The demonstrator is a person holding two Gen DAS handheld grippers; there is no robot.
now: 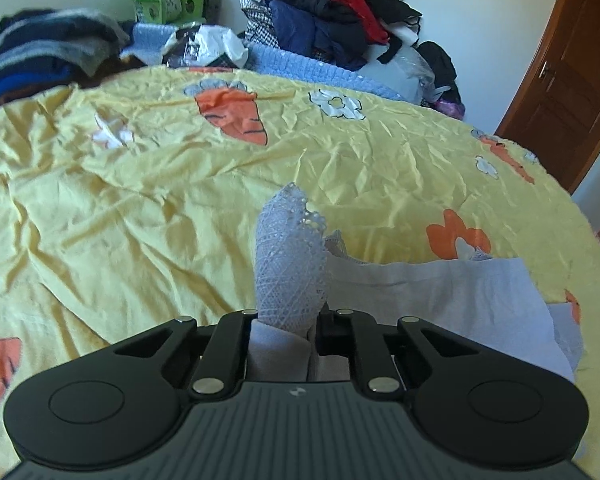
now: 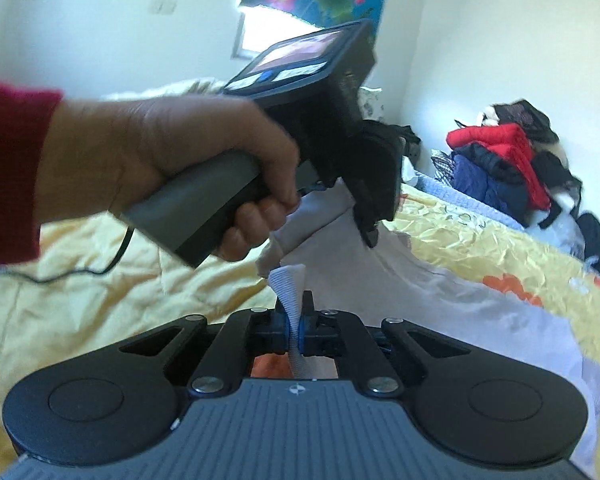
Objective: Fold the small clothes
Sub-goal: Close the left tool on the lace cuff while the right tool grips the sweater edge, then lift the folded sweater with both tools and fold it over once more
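The garment lies on the bedspread near its front edge, one end lifted in the left gripper, another (a ribbed band) in the right gripper. A heap of clothes sits beyond the far edge.

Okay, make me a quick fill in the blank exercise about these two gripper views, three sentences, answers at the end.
1. The left gripper is shut on the ____-trimmed edge of the pale garment.
2. The yellow bedspread is printed with orange ____.
3. In the right wrist view, the hand holding the other gripper wears a ____ sleeve.

Answers: lace; carrots; red
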